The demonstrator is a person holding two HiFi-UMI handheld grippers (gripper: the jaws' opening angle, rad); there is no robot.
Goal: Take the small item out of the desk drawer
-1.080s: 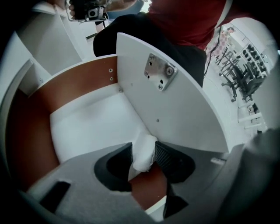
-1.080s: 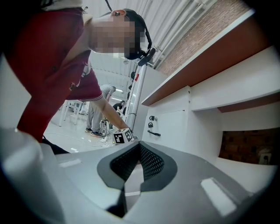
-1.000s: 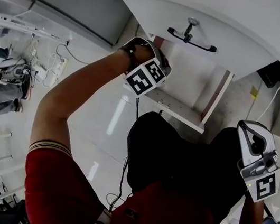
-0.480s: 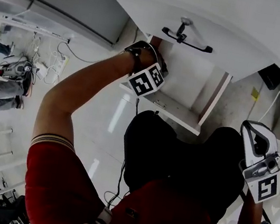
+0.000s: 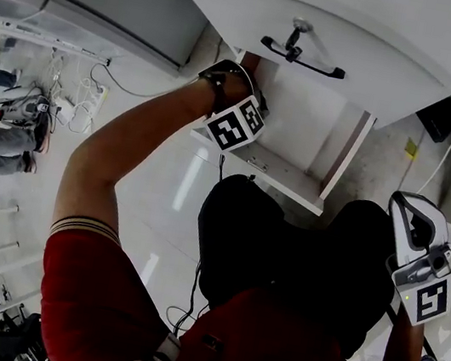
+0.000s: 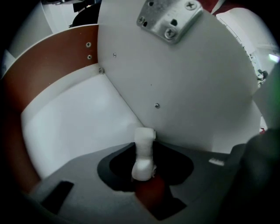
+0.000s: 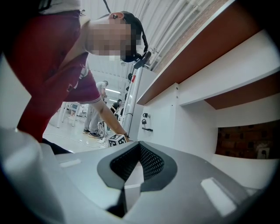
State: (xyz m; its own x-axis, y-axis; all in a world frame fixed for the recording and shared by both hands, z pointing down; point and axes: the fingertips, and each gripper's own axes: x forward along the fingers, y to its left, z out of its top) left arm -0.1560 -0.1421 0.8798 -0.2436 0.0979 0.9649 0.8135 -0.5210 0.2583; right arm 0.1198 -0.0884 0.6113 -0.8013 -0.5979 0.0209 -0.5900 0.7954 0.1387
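2 grippers are in my hands, and only the left gripper (image 6: 148, 168) is at work. My bare left arm reaches forward and puts it inside the open desk drawer (image 5: 291, 178), below the white panel that carries the dark handle (image 5: 303, 59).

In the left gripper view, 1 small white item (image 6: 144, 144) stands upright between the jaws, over the white drawer floor and close to the corner where the floor meets the tall white panel. It looks like a short rounded peg. A red patch (image 6: 151, 190) shows just beneath it, and I cannot tell whether that belongs to the item. The jaws are closing with the item between them, but dark gaps remain on both sides of it and I see no pad pressing on it.

A metal bracket (image 6: 168, 17) with screws sits high on that white panel. A brown side wall (image 6: 48, 65) bounds the drawer on the left of this view.

My right gripper (image 5: 400, 208) hangs well apart from the drawer, low beside my right leg. In the right gripper view its 2 jaws meet at a point, pressed together with nothing between them, and they face the white desk front from a distance.
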